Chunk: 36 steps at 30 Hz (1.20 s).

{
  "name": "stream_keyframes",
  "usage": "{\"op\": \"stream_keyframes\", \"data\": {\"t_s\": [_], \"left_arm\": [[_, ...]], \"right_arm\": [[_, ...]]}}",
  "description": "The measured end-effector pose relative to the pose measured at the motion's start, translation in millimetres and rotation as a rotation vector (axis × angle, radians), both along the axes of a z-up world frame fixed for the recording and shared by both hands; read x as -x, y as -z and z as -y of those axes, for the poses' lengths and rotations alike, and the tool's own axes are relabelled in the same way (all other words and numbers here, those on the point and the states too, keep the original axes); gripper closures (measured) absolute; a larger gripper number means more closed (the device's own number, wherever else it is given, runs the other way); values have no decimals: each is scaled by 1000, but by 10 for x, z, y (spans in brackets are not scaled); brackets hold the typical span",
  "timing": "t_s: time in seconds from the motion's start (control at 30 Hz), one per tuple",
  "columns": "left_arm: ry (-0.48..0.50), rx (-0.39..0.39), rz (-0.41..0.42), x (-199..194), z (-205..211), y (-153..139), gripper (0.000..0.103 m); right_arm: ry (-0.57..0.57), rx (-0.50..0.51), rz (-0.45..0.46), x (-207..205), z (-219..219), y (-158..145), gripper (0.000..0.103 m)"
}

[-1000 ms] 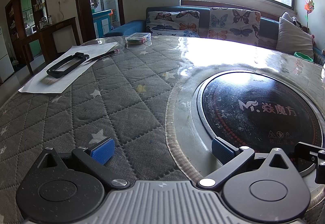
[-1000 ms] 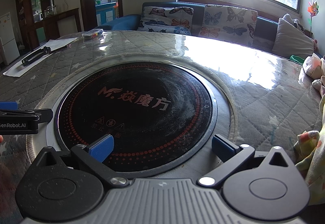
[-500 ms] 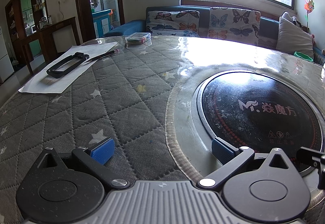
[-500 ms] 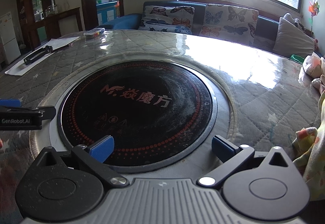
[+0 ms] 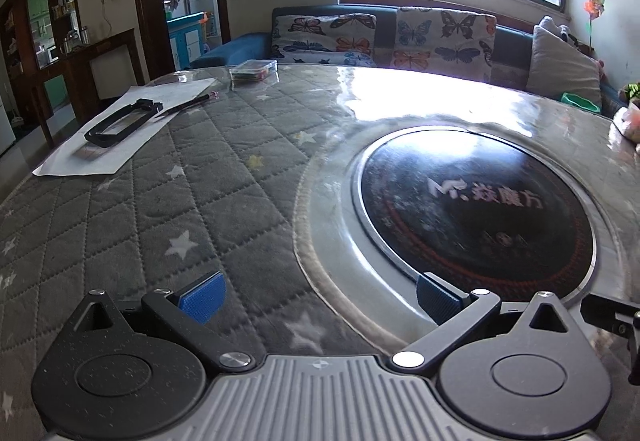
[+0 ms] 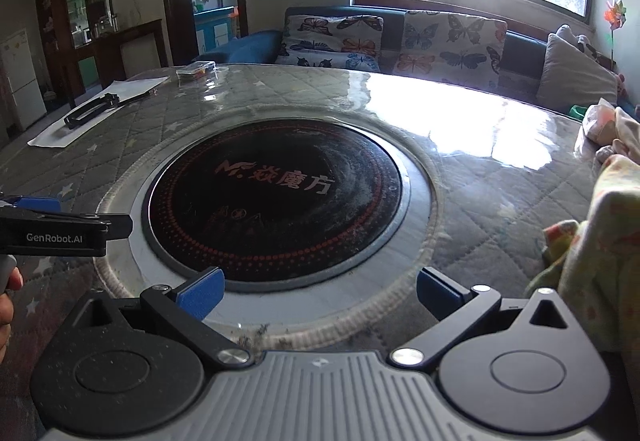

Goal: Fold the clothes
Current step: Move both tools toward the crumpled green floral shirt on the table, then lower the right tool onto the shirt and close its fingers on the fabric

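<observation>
- At the far left of the table (image 6: pixel 500 209) I see a white sheet of paper (image 5: pixel 120 133) with a flat black rectangular frame (image 5: pixel 120 121) lying on it, and a small clear plastic box (image 5: pixel 253 68) further back.
- My left gripper (image 5: pixel 320 299) hovers low over the grey quilted table cover (image 5: pixel 160 209), which looks soft, star-printed and stitched in diamonds under a glossy clear sheet. Its blue ribbed pads (image 5: pixel 204 295) stand wide apart with nothing between them.
- In the middle sits a round black glass hob (image 6: pixel 276 201), smooth and hard, ringed by pale metal.
- My right gripper (image 6: pixel 320 295) is just near of the hob, fingers also spread wide and empty.
- The clothes (image 6: pixel 600 241) are at the right edge of the table, a crumpled heap of pale yellow-green printed fabric, just beside my right gripper but not touching it. More pale cloth (image 6: pixel 608 125) lies behind it.
- I judge the fabric light, limp and thin, likely to sag and bunch when lifted. It should not slip from ribbed pads, but the glossy table may let it slide.
- I would pinch a hem or corner, though none is clearly visible in the heap.
- Whether this pile is waiting or set aside, I cannot tell.
</observation>
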State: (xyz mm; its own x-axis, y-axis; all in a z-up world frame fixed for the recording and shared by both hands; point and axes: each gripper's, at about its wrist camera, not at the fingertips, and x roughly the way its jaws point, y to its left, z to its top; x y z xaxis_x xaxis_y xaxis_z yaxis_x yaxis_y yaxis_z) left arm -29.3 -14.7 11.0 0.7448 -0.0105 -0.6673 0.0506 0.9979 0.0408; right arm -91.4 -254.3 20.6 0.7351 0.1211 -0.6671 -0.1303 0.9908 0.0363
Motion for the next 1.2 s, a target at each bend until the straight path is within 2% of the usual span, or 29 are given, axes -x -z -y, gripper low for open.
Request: {"op": "stream_keyframes", "data": {"t_s": [0.77,1.2], "left_arm": [[163,5,3,811,436,-255,0],[266,-15,13,1159,675,-385,0]], "right_arm": [[31,33,38,1050,217,-245,0],[120,36,67,1601,441,-360,0]]}}
